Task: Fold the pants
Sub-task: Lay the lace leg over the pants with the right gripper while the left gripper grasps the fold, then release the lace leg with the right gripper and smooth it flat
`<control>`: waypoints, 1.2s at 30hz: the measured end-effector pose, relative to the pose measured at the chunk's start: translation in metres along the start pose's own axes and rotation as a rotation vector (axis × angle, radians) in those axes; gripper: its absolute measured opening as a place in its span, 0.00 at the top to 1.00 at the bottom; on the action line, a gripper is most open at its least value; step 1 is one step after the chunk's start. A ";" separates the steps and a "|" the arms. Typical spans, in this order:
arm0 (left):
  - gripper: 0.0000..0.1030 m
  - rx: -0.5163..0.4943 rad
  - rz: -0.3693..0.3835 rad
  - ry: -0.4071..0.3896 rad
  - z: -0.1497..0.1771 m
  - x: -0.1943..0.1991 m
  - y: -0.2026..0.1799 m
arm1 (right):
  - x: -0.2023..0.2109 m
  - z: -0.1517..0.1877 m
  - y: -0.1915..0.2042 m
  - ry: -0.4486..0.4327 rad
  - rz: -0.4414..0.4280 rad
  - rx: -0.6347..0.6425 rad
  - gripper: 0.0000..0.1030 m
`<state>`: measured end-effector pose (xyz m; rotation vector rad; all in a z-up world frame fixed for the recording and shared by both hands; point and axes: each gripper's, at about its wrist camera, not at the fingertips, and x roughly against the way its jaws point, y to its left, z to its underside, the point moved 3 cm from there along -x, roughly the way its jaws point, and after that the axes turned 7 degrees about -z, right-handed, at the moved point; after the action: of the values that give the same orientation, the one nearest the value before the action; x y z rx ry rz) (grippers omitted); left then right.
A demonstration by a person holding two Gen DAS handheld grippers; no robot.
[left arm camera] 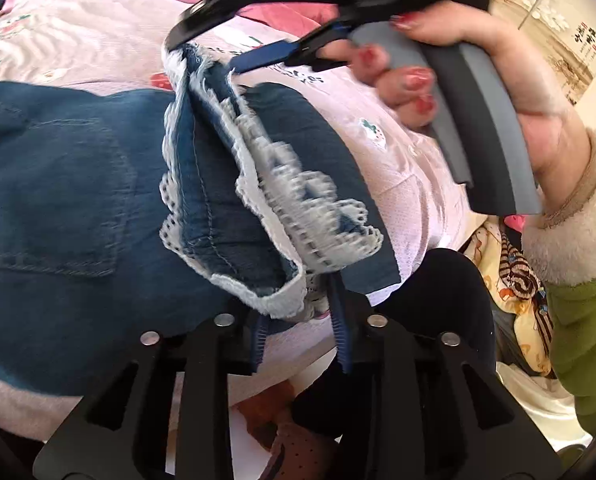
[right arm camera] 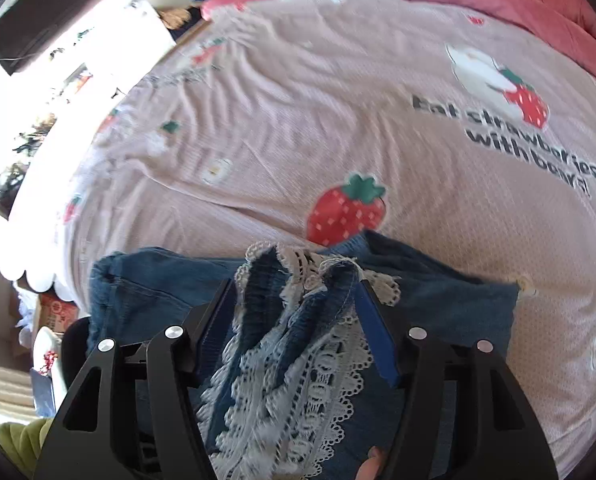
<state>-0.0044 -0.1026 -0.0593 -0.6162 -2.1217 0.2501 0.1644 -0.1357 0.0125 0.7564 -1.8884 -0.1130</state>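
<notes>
Lace-edged hems of our denim pants [right arm camera: 298, 344] bunch between the parted fingers of our right gripper [right arm camera: 294, 300], loose rather than pinched. At nine o'clock from them the rest of the pants lies flat on the pink strawberry bedspread [right arm camera: 298, 120]. In the left wrist view, our left gripper [left arm camera: 302, 312] sits at six o'clock with its fingers slightly apart, lace trim between them, apparently unclamped. At one o'clock our right hand [left arm camera: 438, 64] grips its tool's grey handle, above a cream cuff [left arm camera: 570, 216].

Both wrist views close, angled down, sharing the lace-hemmed pants [left arm camera: 98, 184] [right arm camera: 450, 300].
</notes>
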 end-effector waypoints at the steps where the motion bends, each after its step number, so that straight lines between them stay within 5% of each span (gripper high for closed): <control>1: 0.70 0.011 -0.005 -0.003 0.001 0.004 0.003 | 0.006 0.000 0.001 -0.016 -0.011 0.004 0.36; 9: 0.39 0.001 -0.094 -0.093 0.003 0.059 0.030 | 0.023 0.003 -0.023 -0.043 0.025 0.016 0.35; 14: 0.37 -0.029 -0.114 -0.126 -0.018 0.069 0.029 | 0.007 0.000 -0.024 -0.023 0.011 0.040 0.35; 18: 0.54 -0.104 -0.144 -0.102 -0.031 0.048 0.009 | -0.014 -0.007 -0.017 0.005 0.017 0.060 0.36; 19: 0.61 -0.113 -0.155 -0.079 -0.031 0.040 0.007 | -0.019 -0.008 -0.017 0.021 0.038 0.067 0.42; 20: 0.77 -0.110 -0.155 -0.061 -0.031 0.034 0.007 | -0.027 -0.007 -0.018 0.051 0.077 0.081 0.51; 22: 0.84 -0.129 -0.175 -0.026 -0.028 0.019 0.006 | -0.036 -0.005 -0.021 0.077 0.085 0.084 0.79; 23: 0.90 -0.128 -0.182 -0.013 -0.025 0.015 0.008 | -0.039 -0.004 -0.022 0.084 0.074 0.082 0.81; 25: 0.92 -0.120 -0.184 -0.002 -0.022 0.010 0.012 | -0.035 -0.002 -0.020 0.063 0.073 0.101 0.94; 30: 0.93 -0.111 -0.187 -0.008 -0.016 0.015 0.019 | -0.008 -0.004 0.001 -0.024 -0.032 0.110 0.97; 36: 0.93 -0.102 -0.196 -0.008 -0.012 0.018 0.025 | -0.040 -0.005 0.004 0.056 0.042 0.158 0.94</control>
<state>0.0052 -0.0728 -0.0495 -0.4613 -2.1950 0.0360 0.1770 -0.1094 -0.0155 0.8173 -1.8739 0.0848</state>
